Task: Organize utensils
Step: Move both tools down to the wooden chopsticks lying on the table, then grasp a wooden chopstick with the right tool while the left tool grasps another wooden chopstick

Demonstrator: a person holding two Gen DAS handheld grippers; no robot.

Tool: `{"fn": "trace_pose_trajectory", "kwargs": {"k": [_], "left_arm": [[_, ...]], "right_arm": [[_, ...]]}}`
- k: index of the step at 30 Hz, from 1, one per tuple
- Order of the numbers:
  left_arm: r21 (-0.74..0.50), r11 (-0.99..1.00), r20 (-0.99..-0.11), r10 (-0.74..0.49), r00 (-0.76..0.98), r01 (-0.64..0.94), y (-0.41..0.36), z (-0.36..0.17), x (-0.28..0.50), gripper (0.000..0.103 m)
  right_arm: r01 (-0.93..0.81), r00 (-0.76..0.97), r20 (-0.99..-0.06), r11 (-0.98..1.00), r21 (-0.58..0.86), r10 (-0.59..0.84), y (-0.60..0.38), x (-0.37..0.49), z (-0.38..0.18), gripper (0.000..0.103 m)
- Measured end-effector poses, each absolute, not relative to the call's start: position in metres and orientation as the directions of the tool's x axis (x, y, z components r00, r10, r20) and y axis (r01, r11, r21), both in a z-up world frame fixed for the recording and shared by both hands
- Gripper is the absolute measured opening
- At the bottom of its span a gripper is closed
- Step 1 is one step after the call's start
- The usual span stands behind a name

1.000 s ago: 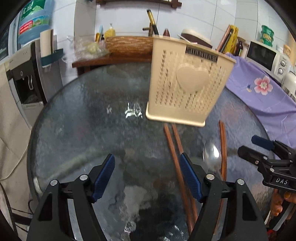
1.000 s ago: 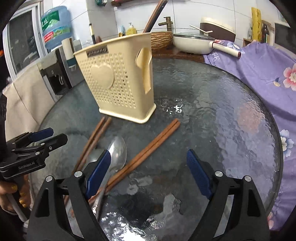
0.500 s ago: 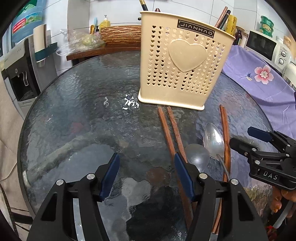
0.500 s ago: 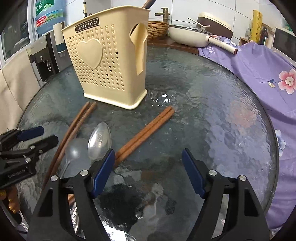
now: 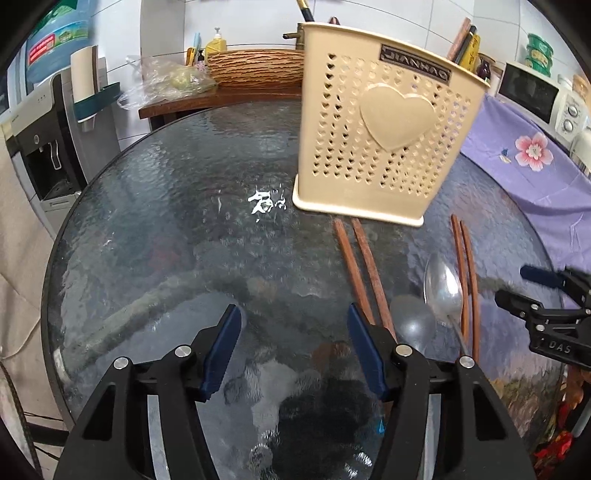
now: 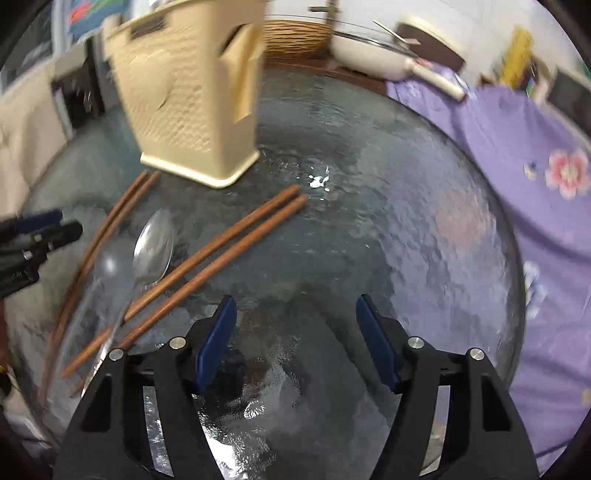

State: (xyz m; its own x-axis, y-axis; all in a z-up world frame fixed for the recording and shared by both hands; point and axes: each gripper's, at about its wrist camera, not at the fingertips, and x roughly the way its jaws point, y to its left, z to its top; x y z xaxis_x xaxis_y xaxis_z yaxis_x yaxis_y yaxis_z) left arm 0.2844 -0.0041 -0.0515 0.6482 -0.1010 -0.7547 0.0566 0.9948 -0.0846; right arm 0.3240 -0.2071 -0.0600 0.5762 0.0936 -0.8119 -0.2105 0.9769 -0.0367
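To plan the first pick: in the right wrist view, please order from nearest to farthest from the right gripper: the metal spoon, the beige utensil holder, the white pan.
From the right gripper:
1. Metal spoon, on the glass, to the left.
2. Beige utensil holder, standing farther back, left of centre.
3. White pan, beyond the table edge, upper right.

white tiled wall [image 5: 258, 22]; round glass table [image 5: 177, 206]; purple floral cloth [image 5: 535, 166]
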Motion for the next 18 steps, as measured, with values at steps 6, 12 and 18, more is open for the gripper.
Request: {"fn": "trace_pose_trajectory", "kwargs": {"k": [6,12,18], "left_arm": [[-0.115,0.991,-0.77,-0.136,0.624,0.075,-0.016,-0.048,0.308,0.046],[-0.106,0.992,-0.784,-0.13,0.607,0.075,-0.023,-0.054,0.324,0.041],[-0.095,0.993,-0.788,-0.122,0.604,0.076,-0.021,-0.053,0.33,0.039]], "right_arm": [[-0.159,0.564,-0.803,0.98,0.123,0.192,-0.208,0.335,-0.059,0.067],[-0.113,0.558,-0.816,0.988,0.106,0.151,-0.193,0.355,-0.063,0.059],[-0.115,0.548,-0.828,0.991,0.066,0.119,-0.192,0.361,-0.063,0.049]]}}
